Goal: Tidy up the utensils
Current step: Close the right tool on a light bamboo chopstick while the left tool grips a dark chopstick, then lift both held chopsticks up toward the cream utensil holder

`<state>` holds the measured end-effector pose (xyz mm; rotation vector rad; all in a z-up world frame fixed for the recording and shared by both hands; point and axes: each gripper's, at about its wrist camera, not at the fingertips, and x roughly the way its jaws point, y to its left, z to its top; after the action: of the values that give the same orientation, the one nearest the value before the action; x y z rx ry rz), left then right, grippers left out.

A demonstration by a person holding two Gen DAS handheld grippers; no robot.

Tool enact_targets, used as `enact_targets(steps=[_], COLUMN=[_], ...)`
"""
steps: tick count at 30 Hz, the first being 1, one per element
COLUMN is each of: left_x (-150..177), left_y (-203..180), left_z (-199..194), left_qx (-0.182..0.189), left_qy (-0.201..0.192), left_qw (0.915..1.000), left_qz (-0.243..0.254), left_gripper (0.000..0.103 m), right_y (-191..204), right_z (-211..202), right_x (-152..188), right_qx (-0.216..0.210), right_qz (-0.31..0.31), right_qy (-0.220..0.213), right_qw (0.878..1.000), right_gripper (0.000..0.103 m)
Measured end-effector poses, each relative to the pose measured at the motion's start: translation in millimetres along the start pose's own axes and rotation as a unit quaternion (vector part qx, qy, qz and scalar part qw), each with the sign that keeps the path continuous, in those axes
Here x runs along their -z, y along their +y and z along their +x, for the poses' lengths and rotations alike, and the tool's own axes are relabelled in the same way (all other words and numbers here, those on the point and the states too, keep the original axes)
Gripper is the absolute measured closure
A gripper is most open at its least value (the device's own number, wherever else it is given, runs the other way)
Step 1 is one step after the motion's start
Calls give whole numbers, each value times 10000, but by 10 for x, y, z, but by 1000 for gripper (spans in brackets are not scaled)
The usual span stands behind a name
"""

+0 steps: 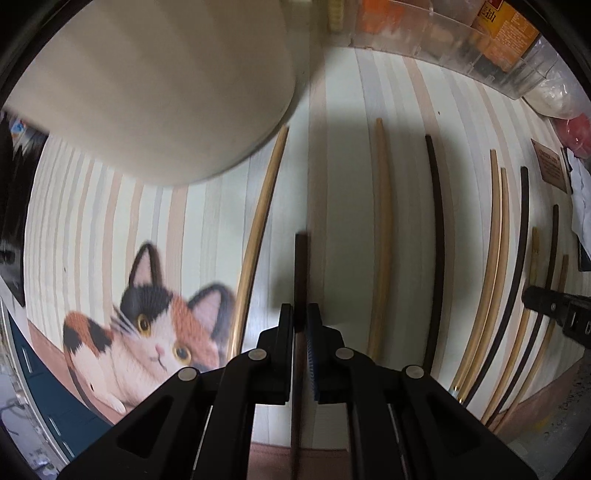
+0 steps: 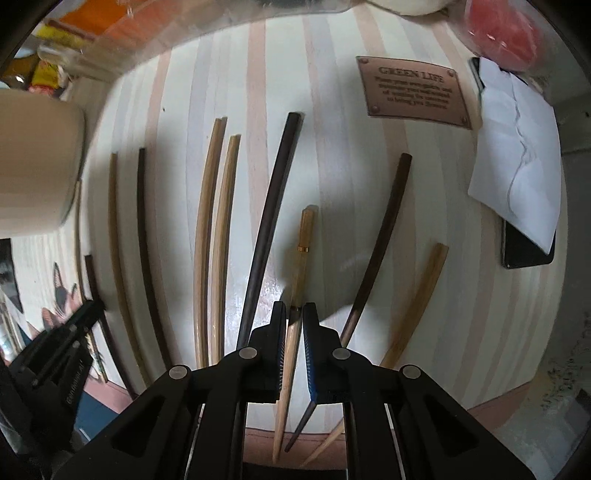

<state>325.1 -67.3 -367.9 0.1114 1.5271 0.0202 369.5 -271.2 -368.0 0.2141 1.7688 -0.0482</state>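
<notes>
while both point down | left gripper jaws pinching dark chopstick; right gripper jaws pinching light chopstick

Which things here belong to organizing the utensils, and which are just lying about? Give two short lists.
Part of the job:
- dark chopstick in the left gripper
- light chopstick in the right gripper
- loose chopsticks on the mat
- cream cup

Just lying about:
- brown plaque
- white paper
- black phone
- red object
</notes>
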Motion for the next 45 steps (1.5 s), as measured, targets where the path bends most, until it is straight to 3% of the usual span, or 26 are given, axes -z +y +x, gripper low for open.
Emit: enact_targets(steps=[1,7,11,20,24,26,29,33,36,45], left_x=[-1,-58,-125,87,266,87,221,106,206,-179], left_y=[-198,-261,-170,238,403,547,676,623,711,631], left_z=[-72,-68,-164,-981,-1313,-1547,-1842,-2080,-2407,-2659], left_qx=[-39,-62,-107,36,116,176,239,276,326,356], left_qy=[-18,-251,-405,-1120,-1396,-1518,-1757,-2045,-2394,-3126], left_qw=[10000,9996,9991,9932,9894,9872,9827,9766,9681,9453], left_qz=[26,83,26,-312,-388,-446,-528,-605,-669,-863], left_gripper=[98,99,99,99,99,99,99,99,100,100], right_y=[48,359,394,215,112,14,55,149,259,524], right_z=[8,-9,-19,-460,-769,-921,-1111,-1371,-1572,-2107], right_x=[-9,105,359,868,900,719,597,603,614,548], right_qx=[84,608,290,-338,-592,-667,-748,-949,-1051,-1240], right_qz=[-52,-343,-237,-45,-19,-33,-104,-197,-304,-584], right_qy=[38,-199,-601,-1457,-1843,-2000,-2310,-2715,-2977,-3521], right_qw=[9999,9974,9975,9887,9811,9775,9700,9575,9484,9259], right_gripper=[93,95,96,96,96,96,96,96,96,97])
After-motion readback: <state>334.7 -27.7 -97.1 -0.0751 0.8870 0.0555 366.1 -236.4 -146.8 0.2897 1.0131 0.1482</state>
